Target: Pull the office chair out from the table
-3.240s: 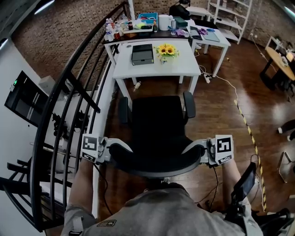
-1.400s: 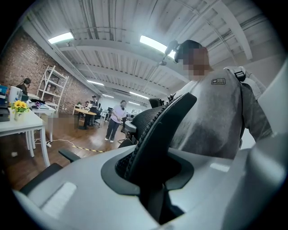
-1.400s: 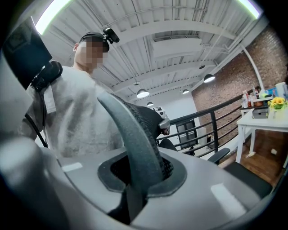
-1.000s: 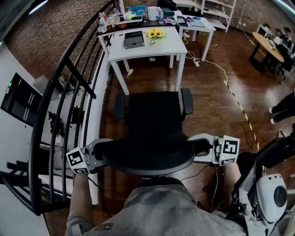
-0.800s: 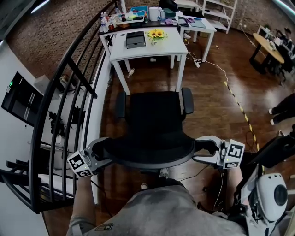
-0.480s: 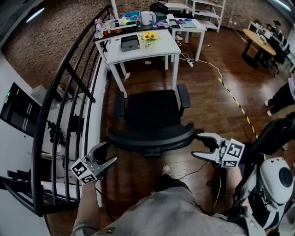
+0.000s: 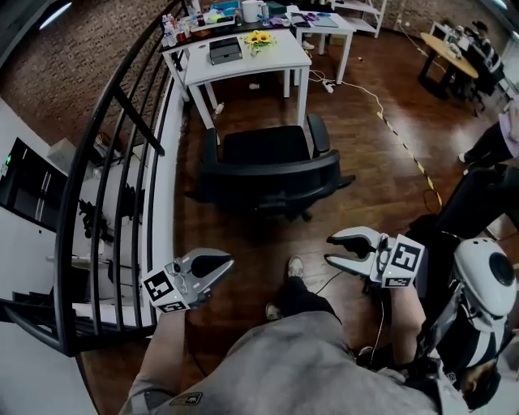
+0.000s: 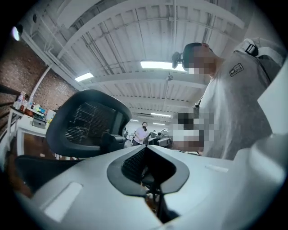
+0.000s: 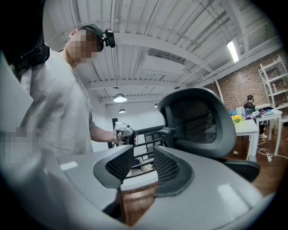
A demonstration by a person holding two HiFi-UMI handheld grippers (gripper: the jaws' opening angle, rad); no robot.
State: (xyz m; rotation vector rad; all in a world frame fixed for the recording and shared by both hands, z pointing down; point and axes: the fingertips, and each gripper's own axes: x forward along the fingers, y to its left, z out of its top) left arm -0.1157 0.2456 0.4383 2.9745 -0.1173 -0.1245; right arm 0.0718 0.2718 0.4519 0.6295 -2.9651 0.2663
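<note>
The office chair [image 7: 268,166] stands at my twelve o'clock, well apart from the table [image 7: 276,58], so the pulling looks done; my left gripper [image 7: 227,262] is closed on nothing, my right gripper [image 7: 329,250] has just been closing and stands half apart, also empty, and next I need only rest both.

Office chair [image 7: 268,166] stands on the floor [image 7: 373,182], well apart from the table [image 7: 243,65], seat toward it and backrest on the near side. Table lies beyond the chair, its left end near the railing [image 7: 122,154], which runs down the left side. On the table: a box [image 7: 225,50] at left, flowers [image 7: 258,38] just right of it. Second table [image 7: 328,20] stands behind and right of the first. Cable [image 7: 369,93] trails over the floor right of both. Round table [image 7: 442,49] sits far right. Person's shoe [image 7: 295,266] rests on the floor on the chair's near side, apart from it
</note>
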